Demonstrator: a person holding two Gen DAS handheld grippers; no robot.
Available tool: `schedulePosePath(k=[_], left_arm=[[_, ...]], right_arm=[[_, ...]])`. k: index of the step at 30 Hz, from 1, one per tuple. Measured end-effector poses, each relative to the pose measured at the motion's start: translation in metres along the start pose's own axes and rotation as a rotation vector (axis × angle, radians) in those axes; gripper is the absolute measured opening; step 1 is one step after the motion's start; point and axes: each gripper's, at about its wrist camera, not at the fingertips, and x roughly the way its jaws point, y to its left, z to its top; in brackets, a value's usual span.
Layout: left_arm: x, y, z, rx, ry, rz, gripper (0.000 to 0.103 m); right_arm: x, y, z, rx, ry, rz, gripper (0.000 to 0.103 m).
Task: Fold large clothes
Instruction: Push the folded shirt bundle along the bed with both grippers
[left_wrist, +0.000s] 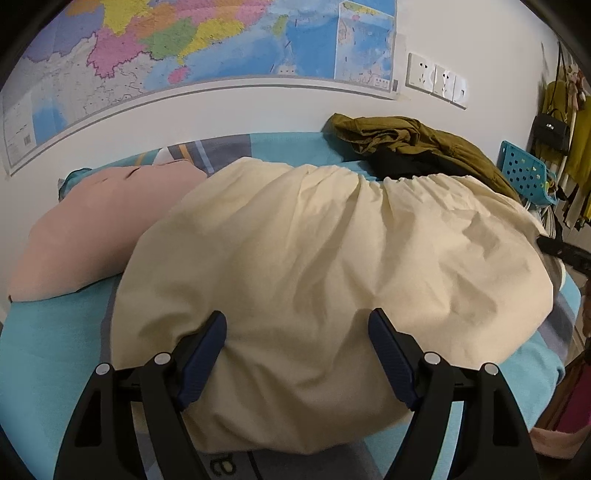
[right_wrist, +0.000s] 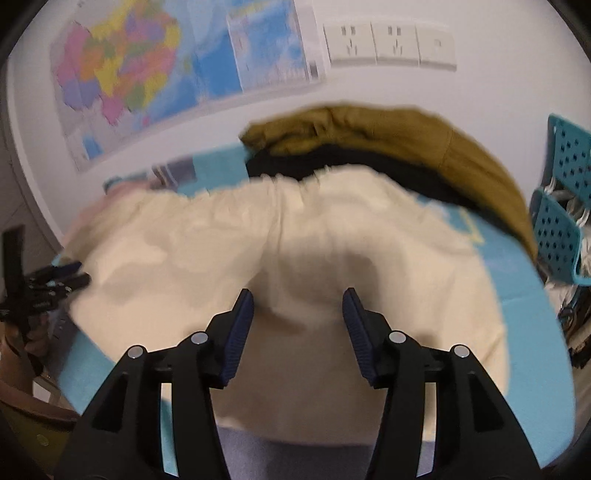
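Two spread claws, left claw (left_wrist: 297, 328) and right claw (right_wrist: 298, 306), hover over your cream garment (left_wrist: 332, 266), pinching nothing; closing mid-panel risks bunching several layers.

The left wrist camera sat behind the left gripper (left_wrist: 297, 325) and looked forward, low and close over the cream garment (left_wrist: 332, 251) on the bed (left_wrist: 44, 354), toward the wall with the map (left_wrist: 166, 48). The right wrist camera looked along the right gripper (right_wrist: 298, 304) at the same garment from its right side, also close; this view was blurred. Both views shared the garment, the map, the wall sockets (left_wrist: 436, 79) and the olive clothes (left_wrist: 417, 138).
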Motion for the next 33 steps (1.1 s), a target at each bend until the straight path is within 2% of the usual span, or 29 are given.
schedulePosePath(k=[2,5,8,12,17,23,24,26,29,33], left_arm=[[0.004,-0.001,0.003,0.000,0.010,0.008,0.077],[0.001,-0.002,0.006,-0.008,0.001,0.009,0.077],[-0.010,0.000,0.003,-0.026,-0.017,-0.001,0.077],[-0.021,0.001,-0.003,-0.034,-0.020,0.006,0.077],[-0.027,-0.002,-0.006,-0.024,-0.027,0.056,0.077],[-0.013,0.005,-0.010,-0.040,-0.003,0.046,0.077],[-0.011,0.006,-0.010,-0.048,0.000,0.044,0.077],[-0.010,0.005,-0.010,-0.048,0.002,0.052,0.077],[-0.013,0.004,-0.010,-0.047,0.000,0.058,0.077],[-0.027,0.011,-0.012,-0.071,-0.020,0.025,0.077]], right_arm=[[0.006,0.002,0.000,0.000,0.019,-0.018,0.049],[-0.009,0.015,0.004,-0.035,-0.014,-0.034,0.051],[-0.031,0.035,0.011,-0.083,-0.070,0.012,0.052],[-0.051,0.087,0.016,-0.244,-0.119,0.133,0.059],[-0.031,0.146,0.013,-0.387,-0.073,0.247,0.059],[0.012,0.187,-0.005,-0.485,0.045,0.299,0.059],[0.018,0.190,-0.009,-0.505,0.064,0.283,0.059],[0.020,0.197,-0.013,-0.521,0.071,0.275,0.063],[0.009,0.201,-0.010,-0.542,0.046,0.280,0.061],[-0.003,0.217,-0.009,-0.619,0.013,0.311,0.064]])
